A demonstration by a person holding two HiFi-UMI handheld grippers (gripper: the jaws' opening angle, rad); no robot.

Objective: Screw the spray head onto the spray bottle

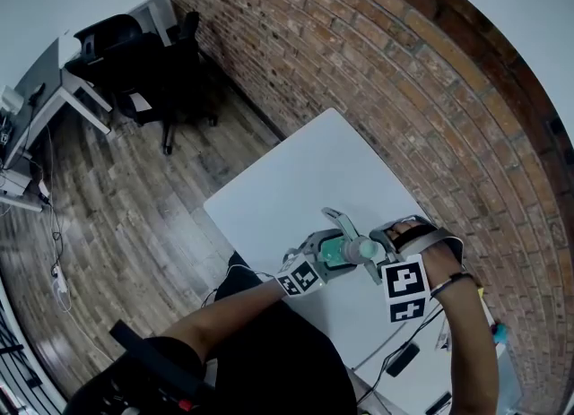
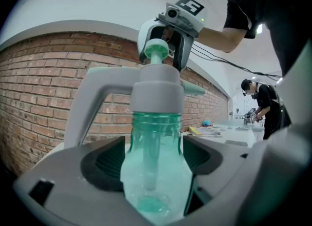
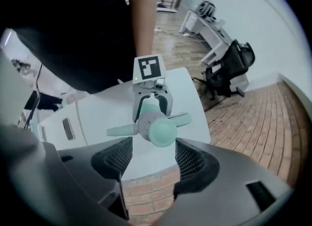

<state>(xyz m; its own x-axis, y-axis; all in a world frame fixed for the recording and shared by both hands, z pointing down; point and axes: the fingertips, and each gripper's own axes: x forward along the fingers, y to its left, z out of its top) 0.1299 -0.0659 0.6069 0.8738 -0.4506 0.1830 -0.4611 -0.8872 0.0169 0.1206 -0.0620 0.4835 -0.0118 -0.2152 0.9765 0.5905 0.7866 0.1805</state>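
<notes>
My left hand-held gripper (image 2: 153, 164) clenched on the green spray bottle (image 1: 341, 250), lifted over the white bench (image 1: 305, 180), spray head (image 3: 155, 125) on its neck, my right hand-held gripper (image 3: 153, 159) released, jaws apart, facing the head's top

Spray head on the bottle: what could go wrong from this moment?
1. The right gripper is open just above the spray head. If it closes off centre, it could push the head crooked on the neck.
2. The left gripper holds the spray bottle by its smooth, thin body. The bottle may turn or squash between the pads when the head is twisted.
</notes>
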